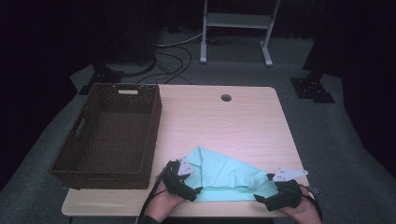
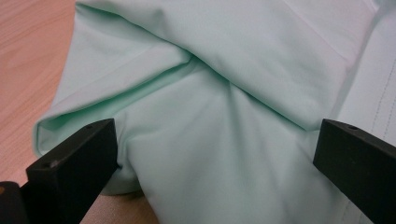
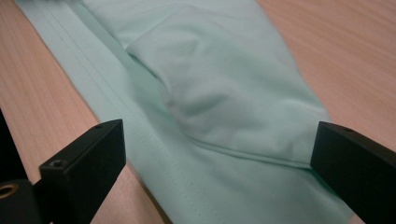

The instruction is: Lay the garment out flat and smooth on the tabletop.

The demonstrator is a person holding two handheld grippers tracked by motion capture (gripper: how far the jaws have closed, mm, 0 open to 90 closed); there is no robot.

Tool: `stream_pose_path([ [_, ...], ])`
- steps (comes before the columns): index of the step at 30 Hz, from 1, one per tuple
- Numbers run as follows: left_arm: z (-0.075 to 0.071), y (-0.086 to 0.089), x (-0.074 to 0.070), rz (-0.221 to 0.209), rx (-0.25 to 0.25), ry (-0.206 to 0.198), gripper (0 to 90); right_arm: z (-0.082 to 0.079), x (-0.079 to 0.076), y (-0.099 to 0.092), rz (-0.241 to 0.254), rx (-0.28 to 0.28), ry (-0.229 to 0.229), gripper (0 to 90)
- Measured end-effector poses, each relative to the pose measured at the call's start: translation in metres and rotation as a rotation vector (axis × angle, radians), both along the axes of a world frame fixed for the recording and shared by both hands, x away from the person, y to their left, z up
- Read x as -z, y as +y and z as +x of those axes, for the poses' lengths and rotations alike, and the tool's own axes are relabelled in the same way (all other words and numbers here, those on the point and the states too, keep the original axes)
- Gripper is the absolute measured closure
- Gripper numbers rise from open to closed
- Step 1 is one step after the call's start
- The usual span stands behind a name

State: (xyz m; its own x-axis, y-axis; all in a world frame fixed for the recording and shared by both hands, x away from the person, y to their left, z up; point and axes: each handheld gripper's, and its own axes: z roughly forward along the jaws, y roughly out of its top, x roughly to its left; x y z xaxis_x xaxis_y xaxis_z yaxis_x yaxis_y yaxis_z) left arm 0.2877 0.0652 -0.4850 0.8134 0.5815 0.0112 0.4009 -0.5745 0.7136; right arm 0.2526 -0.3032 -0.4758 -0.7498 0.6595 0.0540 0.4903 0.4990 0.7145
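Observation:
A pale mint green cloth [image 1: 224, 175] lies folded in loose layers near the table's front edge. My left gripper [image 1: 195, 192] sits at the cloth's left front corner, and in the left gripper view it [image 2: 215, 158] stands open with wide jaws over rumpled folds of the cloth [image 2: 210, 93]. My right gripper [image 1: 260, 199] rests at the cloth's right front corner. The right gripper view shows it [image 3: 219, 163] open too, its jaws straddling a stitched hem and a folded layer of the cloth [image 3: 210, 98]. Nothing is clamped.
A dark brown wicker basket [image 1: 88, 116] with cut-out handles stands on the table's left half. The light wooden table [image 1: 243, 121] has a cable hole [image 1: 226, 98] near its far edge. A white metal stand [image 1: 236, 28] and cables lie on the floor beyond.

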Motion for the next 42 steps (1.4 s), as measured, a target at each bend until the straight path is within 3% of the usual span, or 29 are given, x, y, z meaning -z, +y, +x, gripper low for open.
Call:
stream_pose_path([
  [13, 0.0, 0.0, 0.0, -0.002, -0.006, 0.0, 0.0, 0.014, -0.014, 0.009, 0.055, -0.043, -0.023, 2.8],
  [42, 0.0, 0.0, 0.0, 0.002, -0.004, 0.0, 0.0, 0.038, -0.025, 0.065, 0.082, -0.157, -0.055, 3.2],
])
